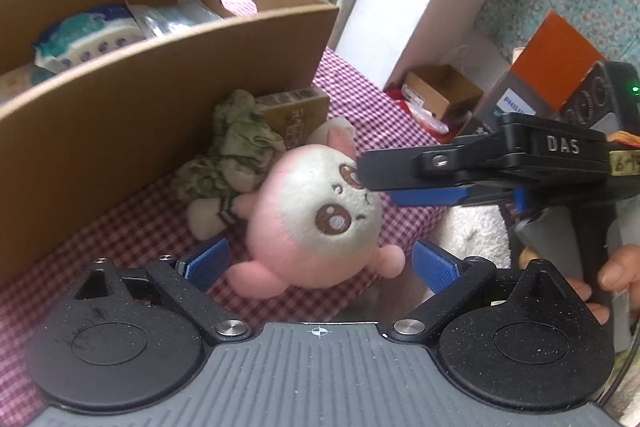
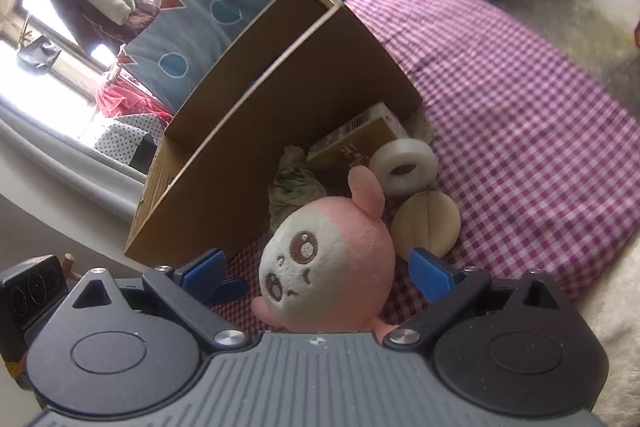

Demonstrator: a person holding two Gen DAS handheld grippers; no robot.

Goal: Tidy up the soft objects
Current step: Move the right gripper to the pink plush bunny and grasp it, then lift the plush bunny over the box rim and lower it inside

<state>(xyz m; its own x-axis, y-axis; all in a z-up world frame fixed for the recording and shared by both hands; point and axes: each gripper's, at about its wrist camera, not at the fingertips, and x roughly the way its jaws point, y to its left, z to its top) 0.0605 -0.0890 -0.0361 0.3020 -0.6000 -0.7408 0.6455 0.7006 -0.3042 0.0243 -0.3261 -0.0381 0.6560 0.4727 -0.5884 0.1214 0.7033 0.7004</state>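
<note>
Seemingly partway through, the open brown cardboard box (image 1: pixel 168 75) already holds soft packets, while the round pink-and-white plush toy (image 2: pixel 328 267) lies outside on the pink checked cloth (image 2: pixel 520 99), between the wide-open jaws of the right gripper (image 2: pixel 320 269) and left gripper (image 1: pixel 320 263), not yet gripped.

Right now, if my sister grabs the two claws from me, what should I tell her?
Left claw: open, the pink plush lies between its blue pads, not squeezed.
Right claw: open too, around the same plush from the other side.
The plush lies on the checkered cloth beside the cardboard box, next to crumpled green fabric, a white ring and a beige round cushion.
Done: some packets already in the box.
Left: grab the plush, then sort the other soft things.
</note>
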